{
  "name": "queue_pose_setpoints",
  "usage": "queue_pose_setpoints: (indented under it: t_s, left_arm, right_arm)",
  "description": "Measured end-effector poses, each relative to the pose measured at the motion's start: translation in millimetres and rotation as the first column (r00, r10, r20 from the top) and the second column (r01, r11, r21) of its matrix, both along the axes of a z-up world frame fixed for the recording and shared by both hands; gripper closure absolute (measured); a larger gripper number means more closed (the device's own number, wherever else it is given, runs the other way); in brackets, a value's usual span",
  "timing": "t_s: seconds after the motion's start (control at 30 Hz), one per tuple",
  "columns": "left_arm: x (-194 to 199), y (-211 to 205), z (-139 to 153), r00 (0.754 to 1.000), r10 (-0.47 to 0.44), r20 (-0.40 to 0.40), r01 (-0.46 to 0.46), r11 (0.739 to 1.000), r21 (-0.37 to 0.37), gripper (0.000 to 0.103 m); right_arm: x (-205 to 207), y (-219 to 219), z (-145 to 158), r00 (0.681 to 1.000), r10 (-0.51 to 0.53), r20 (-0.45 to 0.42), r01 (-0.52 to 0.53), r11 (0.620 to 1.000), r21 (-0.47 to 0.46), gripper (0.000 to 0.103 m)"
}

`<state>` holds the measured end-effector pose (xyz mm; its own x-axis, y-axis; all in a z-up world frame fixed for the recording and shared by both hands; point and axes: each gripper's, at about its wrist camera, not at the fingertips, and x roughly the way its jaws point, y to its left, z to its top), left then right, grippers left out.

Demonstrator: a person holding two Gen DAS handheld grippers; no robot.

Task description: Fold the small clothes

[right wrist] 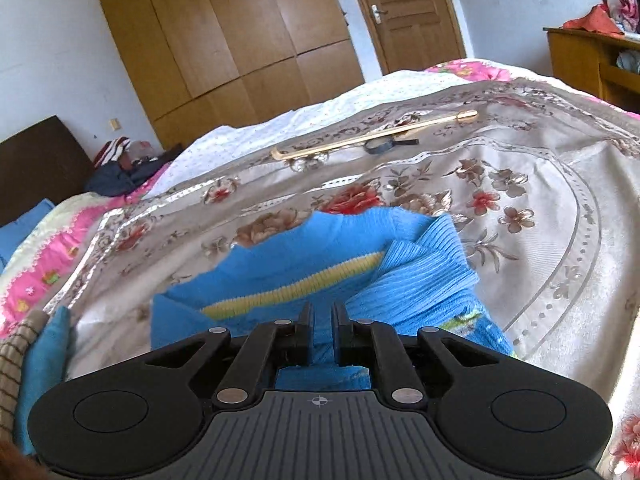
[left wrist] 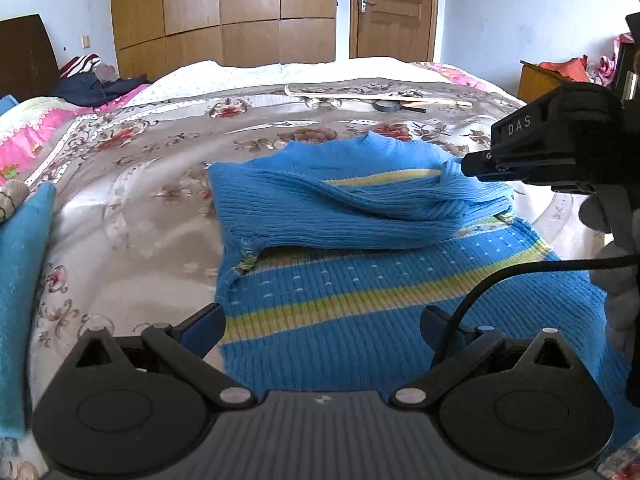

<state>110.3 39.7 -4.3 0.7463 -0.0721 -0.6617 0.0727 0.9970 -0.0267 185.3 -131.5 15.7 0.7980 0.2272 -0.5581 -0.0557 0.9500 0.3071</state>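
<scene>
A small blue knit sweater (left wrist: 360, 292) with yellow-green stripes lies on the flowered bedspread (left wrist: 132, 184). Its left sleeve is folded across the chest. My left gripper (left wrist: 324, 320) is open, its fingers spread over the sweater's lower hem. My right gripper (left wrist: 476, 166) enters the left wrist view from the right and pinches the sleeve's end. In the right wrist view the right gripper (right wrist: 321, 320) has its jaws nearly together, shut on the blue sweater (right wrist: 280, 268), with the folded sleeve (right wrist: 420, 276) just to the right.
A teal garment (left wrist: 20, 280) and a striped beige one (left wrist: 12, 196) lie at the left edge. A wooden stick (left wrist: 376, 96) and a magnifying glass (left wrist: 390, 106) lie farther back on the bed. Dark clothes (left wrist: 88, 84) are piled near the headboard. A wooden cabinet (left wrist: 544, 80) stands at right.
</scene>
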Motion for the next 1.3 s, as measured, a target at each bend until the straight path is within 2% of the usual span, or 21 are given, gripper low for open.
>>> queue_pose_setpoints:
  t_s: [0.17, 0.37, 0.57, 0.8, 0.93, 1.0, 1.07, 1.17, 1.23, 1.3]
  left_arm:
    - [-3, -3, 6, 1.000, -0.011, -0.021, 0.011, 1.000, -0.027, 0.000]
    - [-7, 1, 15, 0.996, -0.061, -0.065, 0.050, 0.986, -0.160, 0.000]
    - [-16, -3, 31, 0.996, -0.075, -0.039, 0.067, 0.981, -0.182, 0.000]
    - [-20, -1, 44, 0.992, -0.124, -0.018, 0.115, 0.958, -0.263, 0.000]
    - [-19, 5, 47, 0.985, -0.174, -0.008, 0.161, 0.929, -0.333, 0.000]
    - [-20, 7, 51, 0.968, -0.253, 0.004, 0.236, 0.898, -0.371, 0.000]
    - [-21, 6, 57, 0.958, -0.287, 0.023, 0.275, 0.889, -0.366, 0.000]
    - [-23, 7, 63, 0.925, -0.377, 0.041, 0.363, 0.846, -0.391, 0.000]
    - [-24, 5, 68, 0.936, -0.346, 0.058, 0.344, 0.873, -0.347, 0.000]
    - [-18, 6, 65, 0.963, -0.263, 0.058, 0.268, 0.914, -0.305, 0.000]
  right_arm:
    - [-14, -2, 8, 1.000, 0.019, 0.012, -0.019, 1.000, -0.018, 0.091]
    - [-17, -14, 3, 1.000, -0.012, 0.006, 0.012, 0.999, -0.040, 0.091]
    - [-21, -35, -2, 0.998, -0.067, 0.006, 0.068, 0.994, -0.083, 0.091]
    - [-26, -63, -11, 0.990, -0.140, -0.009, 0.138, 0.983, -0.119, 0.091]
    - [-25, -78, -17, 0.984, -0.179, -0.020, 0.175, 0.975, -0.135, 0.091]
    - [-21, -84, -19, 0.980, -0.196, -0.028, 0.190, 0.972, -0.139, 0.091]
    - [-19, -88, -20, 0.978, -0.206, -0.025, 0.200, 0.968, -0.150, 0.091]
    - [-14, -95, -22, 0.973, -0.230, -0.031, 0.223, 0.963, -0.153, 0.091]
    - [-16, -98, -23, 0.972, -0.231, -0.034, 0.224, 0.965, -0.138, 0.091]
    - [-19, -97, -23, 0.976, -0.215, -0.036, 0.210, 0.970, -0.124, 0.091]
